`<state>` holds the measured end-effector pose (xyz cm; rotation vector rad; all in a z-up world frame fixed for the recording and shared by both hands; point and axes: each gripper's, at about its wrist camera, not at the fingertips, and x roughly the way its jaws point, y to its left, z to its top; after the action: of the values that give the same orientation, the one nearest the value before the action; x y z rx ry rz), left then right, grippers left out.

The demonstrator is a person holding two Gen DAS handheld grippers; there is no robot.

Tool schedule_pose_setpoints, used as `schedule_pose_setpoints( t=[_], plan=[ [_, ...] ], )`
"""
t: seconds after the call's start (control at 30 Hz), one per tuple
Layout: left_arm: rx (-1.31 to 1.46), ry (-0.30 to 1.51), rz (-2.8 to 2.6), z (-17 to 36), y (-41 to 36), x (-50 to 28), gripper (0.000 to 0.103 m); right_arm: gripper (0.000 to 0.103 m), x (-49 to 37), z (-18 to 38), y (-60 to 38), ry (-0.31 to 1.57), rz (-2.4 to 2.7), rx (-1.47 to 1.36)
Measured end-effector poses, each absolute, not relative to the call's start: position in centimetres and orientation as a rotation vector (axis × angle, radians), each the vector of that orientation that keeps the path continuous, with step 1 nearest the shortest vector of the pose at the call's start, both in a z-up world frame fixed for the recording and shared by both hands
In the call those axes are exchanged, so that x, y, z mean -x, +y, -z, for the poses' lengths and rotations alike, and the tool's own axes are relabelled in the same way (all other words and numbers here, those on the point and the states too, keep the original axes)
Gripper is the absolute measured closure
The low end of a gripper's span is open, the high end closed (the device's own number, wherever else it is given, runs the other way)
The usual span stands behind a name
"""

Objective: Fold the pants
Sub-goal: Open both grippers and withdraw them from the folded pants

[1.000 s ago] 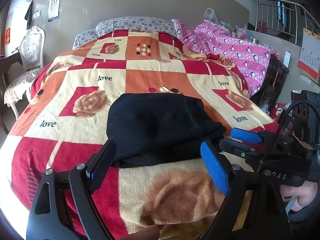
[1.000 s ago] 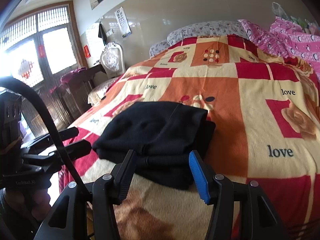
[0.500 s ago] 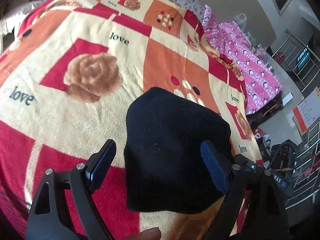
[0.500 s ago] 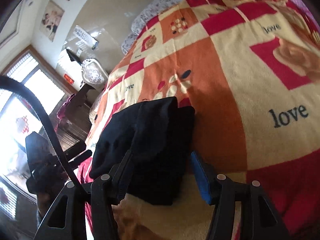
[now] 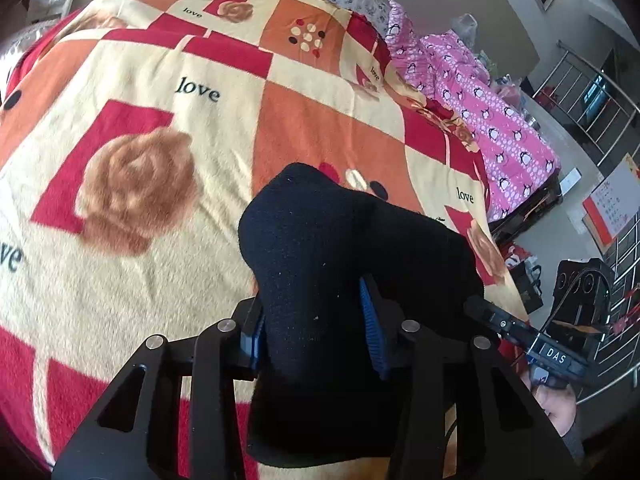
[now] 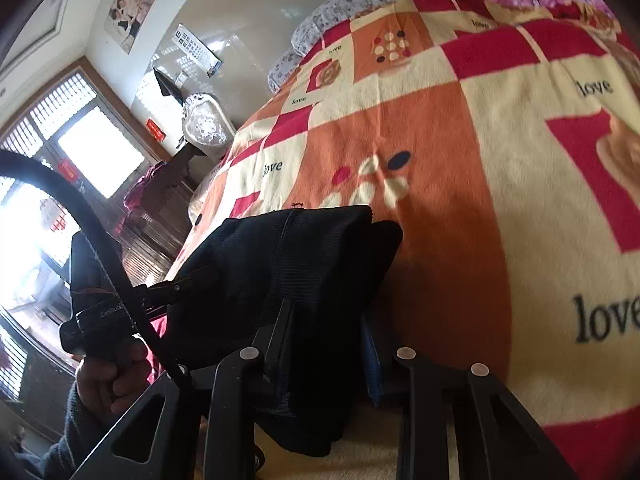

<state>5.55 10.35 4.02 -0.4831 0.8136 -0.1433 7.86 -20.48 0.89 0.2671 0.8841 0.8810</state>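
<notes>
Sunlit window [image 6: 100, 152]; white carved chair [image 6: 208, 126]

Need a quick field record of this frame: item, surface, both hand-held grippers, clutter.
item: black pants, folded into a thick bundle
surface: patterned blanket on a bed
left hand-held gripper: jaws just closed, pads pressing a bunched fold of the pants
right hand-held gripper: jaws just closed, clamped on the pants' near edge
pants position: near edge of the blanket
clutter: pink quilt along the bed's far side
</notes>
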Motion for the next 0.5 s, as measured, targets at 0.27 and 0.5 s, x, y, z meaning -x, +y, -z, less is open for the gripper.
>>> schedule_pose_setpoints(
  t=[0.27,0.5],
  plan=[
    [0.449,0.841,0.145,-2.9,10.2,-10.6,0.056,0.070,-16.3,-0.7,-20.8,1.031,-0.857,-0.294],
    [0.341,0.725,0.041,-6.5,9.1,-3.9,0.054,0.066,-9.7,-4.5,-25.1,0.745,-0.780,-0.384]
  ],
)
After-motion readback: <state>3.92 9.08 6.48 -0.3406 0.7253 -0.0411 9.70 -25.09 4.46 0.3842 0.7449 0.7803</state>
